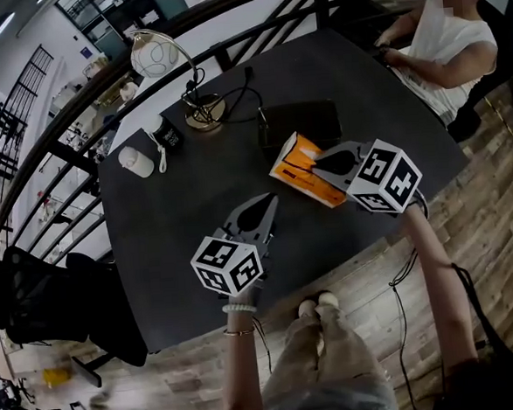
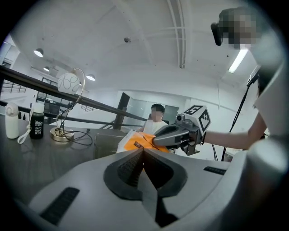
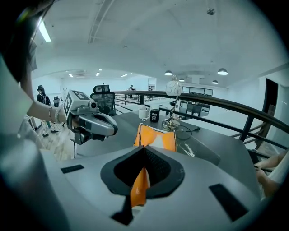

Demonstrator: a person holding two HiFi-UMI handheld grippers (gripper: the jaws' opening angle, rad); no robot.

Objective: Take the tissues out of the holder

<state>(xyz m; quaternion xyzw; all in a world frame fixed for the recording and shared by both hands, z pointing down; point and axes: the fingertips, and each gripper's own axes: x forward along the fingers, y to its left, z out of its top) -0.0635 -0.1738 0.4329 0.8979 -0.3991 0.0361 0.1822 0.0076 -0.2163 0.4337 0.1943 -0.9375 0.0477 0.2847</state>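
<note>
An orange and white tissue pack (image 1: 300, 172) is at the table's middle right, just in front of the black holder (image 1: 299, 122). My right gripper (image 1: 317, 162) is shut on the pack's near end. In the right gripper view the orange wrapper (image 3: 156, 137) runs in between the closed jaws. My left gripper (image 1: 269, 201) hovers over the table to the pack's left, shut and holding nothing. In the left gripper view its jaws meet at a point (image 2: 143, 150), with the pack (image 2: 137, 143) and the right gripper (image 2: 174, 134) beyond. The holder (image 2: 106, 142) stands left of the pack.
A globe lamp (image 1: 163, 62) with a brass base, a black bottle (image 1: 168, 131) and a white bottle (image 1: 136, 161) stand at the table's far left. A cable (image 1: 240, 96) runs to the lamp. A person (image 1: 442, 42) sits at the far right. A railing (image 1: 77, 142) borders the table.
</note>
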